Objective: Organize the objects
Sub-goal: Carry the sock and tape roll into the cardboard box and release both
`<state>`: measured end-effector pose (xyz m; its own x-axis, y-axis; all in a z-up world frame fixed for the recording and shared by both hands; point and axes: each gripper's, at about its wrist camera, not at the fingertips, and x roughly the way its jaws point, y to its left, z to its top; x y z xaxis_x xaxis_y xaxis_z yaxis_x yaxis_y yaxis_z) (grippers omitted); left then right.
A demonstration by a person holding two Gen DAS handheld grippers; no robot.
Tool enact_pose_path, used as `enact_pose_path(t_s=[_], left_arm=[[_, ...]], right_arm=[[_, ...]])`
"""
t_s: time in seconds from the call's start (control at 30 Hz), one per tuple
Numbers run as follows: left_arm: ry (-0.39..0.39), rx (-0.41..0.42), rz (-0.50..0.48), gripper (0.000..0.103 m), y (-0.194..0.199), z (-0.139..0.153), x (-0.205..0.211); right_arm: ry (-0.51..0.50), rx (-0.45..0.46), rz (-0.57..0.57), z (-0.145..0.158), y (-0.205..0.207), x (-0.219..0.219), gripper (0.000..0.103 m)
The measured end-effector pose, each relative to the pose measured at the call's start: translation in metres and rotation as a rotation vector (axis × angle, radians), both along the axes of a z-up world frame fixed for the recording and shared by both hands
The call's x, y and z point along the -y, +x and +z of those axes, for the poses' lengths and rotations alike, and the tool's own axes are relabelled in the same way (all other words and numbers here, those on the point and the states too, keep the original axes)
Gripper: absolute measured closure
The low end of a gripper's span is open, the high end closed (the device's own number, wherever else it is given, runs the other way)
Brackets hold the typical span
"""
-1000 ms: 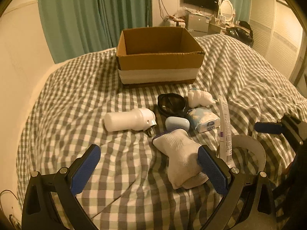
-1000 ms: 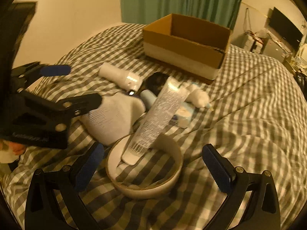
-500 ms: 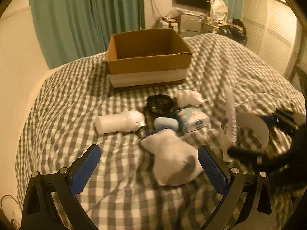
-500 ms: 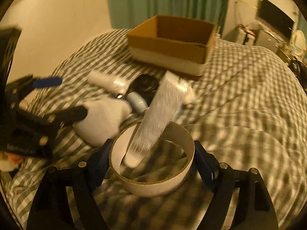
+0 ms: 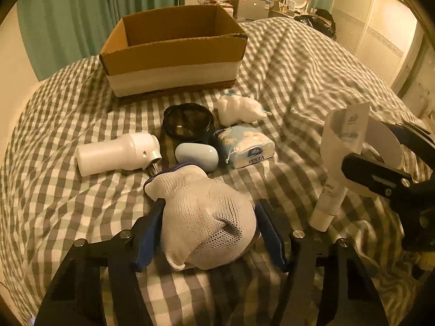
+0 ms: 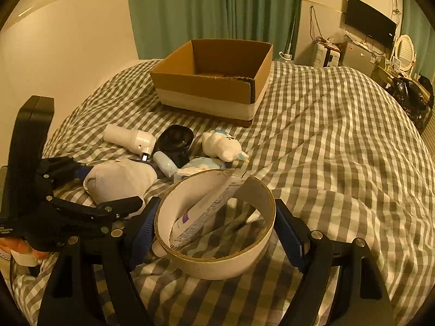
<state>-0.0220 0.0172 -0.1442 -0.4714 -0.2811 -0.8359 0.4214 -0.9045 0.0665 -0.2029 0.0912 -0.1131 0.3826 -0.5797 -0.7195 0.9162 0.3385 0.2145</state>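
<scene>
A white mesh sock bundle (image 5: 190, 198) lies on the checked bed cover. My left gripper (image 5: 210, 222) is closing on it, and both blue pads touch its sides. My right gripper (image 6: 214, 225) is shut on a white cardboard ring (image 6: 217, 266), held just above the cover. A white tube (image 6: 206, 214) leans through the ring. The same ring (image 5: 380, 138) and tube (image 5: 334, 190) show at the right of the left wrist view. An open cardboard box (image 5: 174, 54) stands behind the objects, and what shows of its inside is bare.
Between the sock and the box lie a white cylindrical device (image 5: 117, 154), a black round dish (image 5: 187, 122), a pale blue oval case (image 5: 197, 156), a tissue pack (image 5: 247, 146) and a white plush toy (image 5: 239, 108). A wall and green curtains stand behind the bed; furniture stands at the far right.
The left gripper came forward and down over the sock and its jaws drew in onto it. The right gripper closed on the ring and raised it, tipping the tube upright.
</scene>
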Motion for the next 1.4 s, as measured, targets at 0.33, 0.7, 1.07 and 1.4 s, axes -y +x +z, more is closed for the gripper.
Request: enact_pose_path(t_s=[0.33,0.7,1.07,1.4], left_arm=[[-0.07,-0.036,0.028,0.041,0.006,0.029,-0.005],[-0.117,-0.049,0.069,0.041,-0.007,0.081,0.018],[-0.219,-0.086,0.12,0.041,-0.036,0.145,0.06],[-0.298,-0.124,0.179,0.041,-0.074,0.176,0.106]], right_arm=[[-0.055,-0.004,0.011,0.025,-0.009,-0.002,0.023],[-0.166,-0.087,0.039,0.081,-0.006,0.011,0.023],[-0.258,-0.113,0.07,0.136,-0.004,0.053,0.023],[-0.275,-0.069,0.097,0.157,0.01,0.115,0.023]])
